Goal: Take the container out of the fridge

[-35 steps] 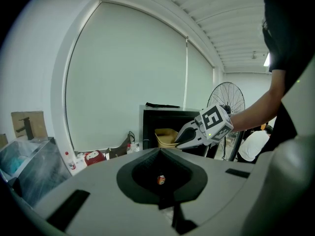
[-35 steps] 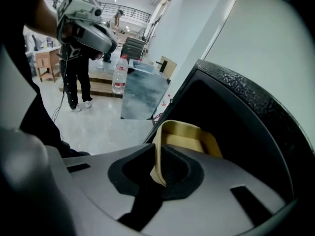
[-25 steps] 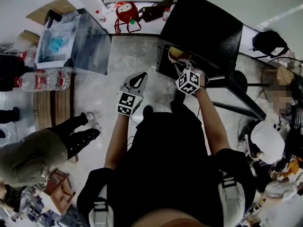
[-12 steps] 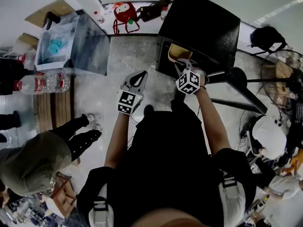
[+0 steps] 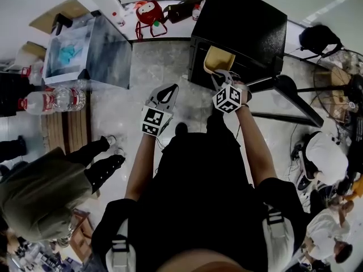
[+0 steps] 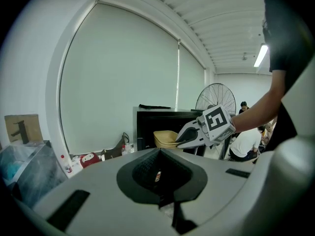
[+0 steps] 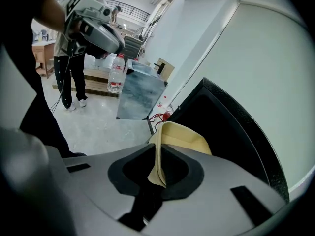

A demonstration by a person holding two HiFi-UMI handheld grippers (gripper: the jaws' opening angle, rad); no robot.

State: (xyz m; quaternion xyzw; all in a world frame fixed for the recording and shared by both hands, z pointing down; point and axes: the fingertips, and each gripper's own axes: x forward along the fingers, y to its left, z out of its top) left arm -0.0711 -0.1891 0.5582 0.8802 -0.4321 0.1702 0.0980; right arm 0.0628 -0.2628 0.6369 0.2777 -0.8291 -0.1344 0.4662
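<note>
the right gripper (image 5: 219, 79) has its jaws pinched on the rim of the tan container (image 5: 214, 58) at the black fridge's (image 5: 241, 21) mouth, so it looks gripped but not yet clear, while the left gripper (image 5: 165, 94) waits aside, jaws together and empty.

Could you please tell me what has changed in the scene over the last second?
The container seems to have come slightly further out of the fridge: more of it shows in the head view. The right gripper stays shut on its rim. A bystander at lower left has shifted. The left gripper stays shut, empty and in place.
</note>
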